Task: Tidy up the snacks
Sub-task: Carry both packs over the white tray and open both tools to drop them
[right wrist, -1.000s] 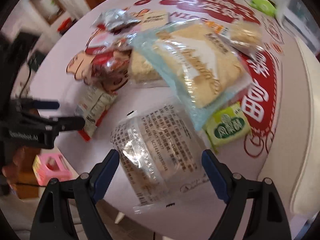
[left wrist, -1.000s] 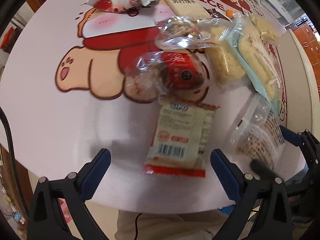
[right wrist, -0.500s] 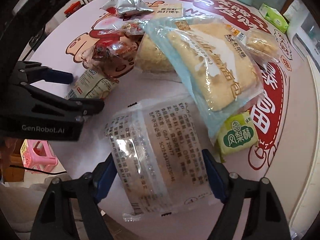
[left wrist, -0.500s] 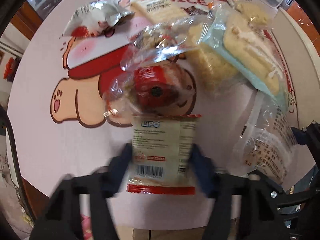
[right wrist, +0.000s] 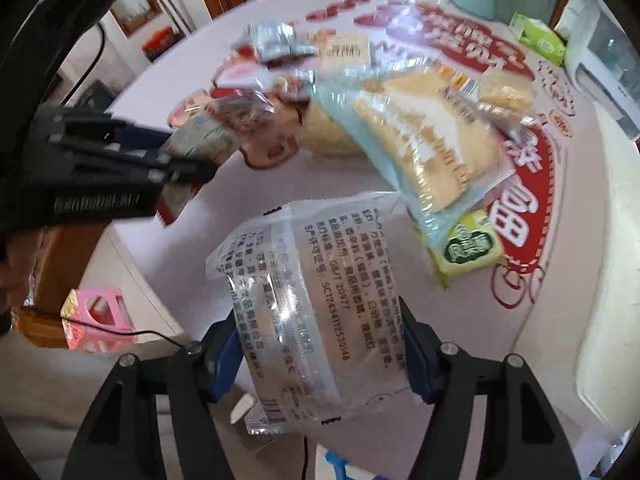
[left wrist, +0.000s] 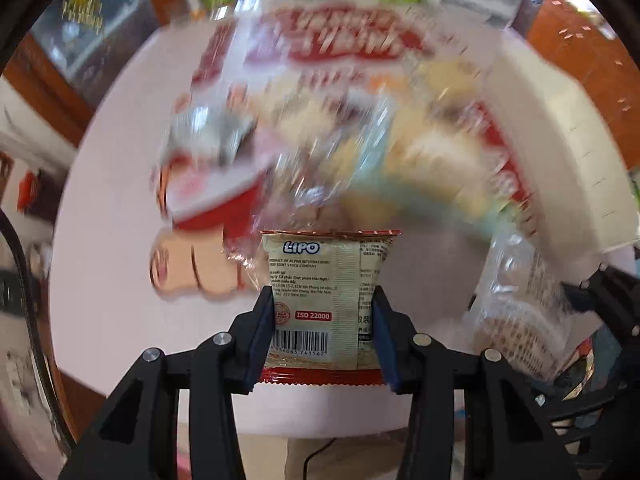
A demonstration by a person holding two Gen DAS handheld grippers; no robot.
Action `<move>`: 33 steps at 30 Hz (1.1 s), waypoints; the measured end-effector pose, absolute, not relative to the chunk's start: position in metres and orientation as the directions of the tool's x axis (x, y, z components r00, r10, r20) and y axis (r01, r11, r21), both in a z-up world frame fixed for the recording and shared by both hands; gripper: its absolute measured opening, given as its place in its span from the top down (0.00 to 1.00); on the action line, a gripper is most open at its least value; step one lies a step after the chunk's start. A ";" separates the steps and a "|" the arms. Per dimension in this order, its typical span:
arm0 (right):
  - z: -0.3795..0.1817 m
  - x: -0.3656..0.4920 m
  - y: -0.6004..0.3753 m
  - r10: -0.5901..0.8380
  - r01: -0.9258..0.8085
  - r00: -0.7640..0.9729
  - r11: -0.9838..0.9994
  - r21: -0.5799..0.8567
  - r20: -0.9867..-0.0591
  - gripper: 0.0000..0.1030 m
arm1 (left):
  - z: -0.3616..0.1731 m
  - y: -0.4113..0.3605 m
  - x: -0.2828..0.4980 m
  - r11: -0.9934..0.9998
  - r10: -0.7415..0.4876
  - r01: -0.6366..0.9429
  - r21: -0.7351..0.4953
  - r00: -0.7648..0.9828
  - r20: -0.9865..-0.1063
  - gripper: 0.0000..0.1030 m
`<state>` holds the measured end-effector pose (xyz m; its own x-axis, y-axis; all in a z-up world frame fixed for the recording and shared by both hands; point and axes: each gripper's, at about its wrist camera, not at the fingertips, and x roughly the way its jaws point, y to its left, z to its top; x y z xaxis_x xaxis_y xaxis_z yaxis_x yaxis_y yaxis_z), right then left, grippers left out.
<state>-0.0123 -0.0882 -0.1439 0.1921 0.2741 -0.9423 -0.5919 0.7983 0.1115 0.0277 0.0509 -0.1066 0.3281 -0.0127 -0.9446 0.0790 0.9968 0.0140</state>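
My left gripper (left wrist: 322, 304) is shut on a beige Lipo snack packet (left wrist: 326, 276) with a red bottom edge, held above the near table edge. My right gripper (right wrist: 320, 332) is shut on a clear plastic snack packet (right wrist: 312, 312) with black print, lifted off the table. The left gripper with its packet also shows in the right wrist view (right wrist: 188, 156) at the left. The clear packet shows at the right of the left wrist view (left wrist: 520, 308). The rest of the snack pile (right wrist: 400, 128) lies on the pink table (right wrist: 248, 208).
A large blue-edged bag of pale biscuits (right wrist: 424, 136), a green packet (right wrist: 468, 244), a silver pouch (right wrist: 276, 40) and a red-wrapped snack (right wrist: 244, 112) lie on the table. A green tissue box (right wrist: 538, 36) stands far right. A pink stool (right wrist: 96, 320) is on the floor.
Both grippers closed on their packets and lifted them off the table. The left view has tilted up and is blurred with motion.
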 end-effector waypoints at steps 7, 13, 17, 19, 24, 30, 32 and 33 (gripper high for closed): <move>-0.070 -0.011 -0.146 0.323 -0.432 0.410 0.892 0.130 -0.853 0.34 | -0.020 -0.036 0.057 0.955 -0.167 0.298 -0.004 0.524 -0.835 0.57; -0.023 0.000 -0.228 0.085 -0.068 0.629 0.996 0.054 -0.773 0.33 | 0.007 -0.134 0.087 0.890 -0.256 0.454 0.045 0.579 -0.774 0.57; -0.021 0.011 -0.278 -0.094 0.164 0.648 0.986 0.018 -0.756 0.33 | 0.000 -0.186 0.102 0.860 -0.281 0.508 0.057 0.564 -0.777 0.57; -0.024 0.013 -0.301 -0.140 0.240 0.642 0.970 0.024 -0.754 0.33 | -0.007 -0.204 0.110 0.853 -0.282 0.519 0.059 0.552 -0.784 0.57; -0.040 0.021 -0.341 -0.210 0.368 0.601 0.929 0.034 -0.771 0.32 | -0.027 -0.234 0.123 0.843 -0.273 0.535 0.063 0.525 -0.806 0.57; -0.060 0.035 -0.359 -0.196 0.405 0.569 0.912 0.066 -0.799 0.28 | -0.037 -0.242 0.126 0.851 -0.229 0.518 0.083 0.510 -0.829 0.06; -0.060 0.034 -0.363 -0.233 0.425 0.568 0.904 0.040 -0.789 0.28 | -0.036 -0.236 0.126 0.856 -0.237 0.513 0.071 0.511 -0.826 0.03; -0.059 0.033 -0.365 -0.231 0.423 0.574 0.905 0.043 -0.785 0.27 | -0.037 -0.233 0.126 0.858 -0.239 0.510 0.064 0.506 -0.829 0.03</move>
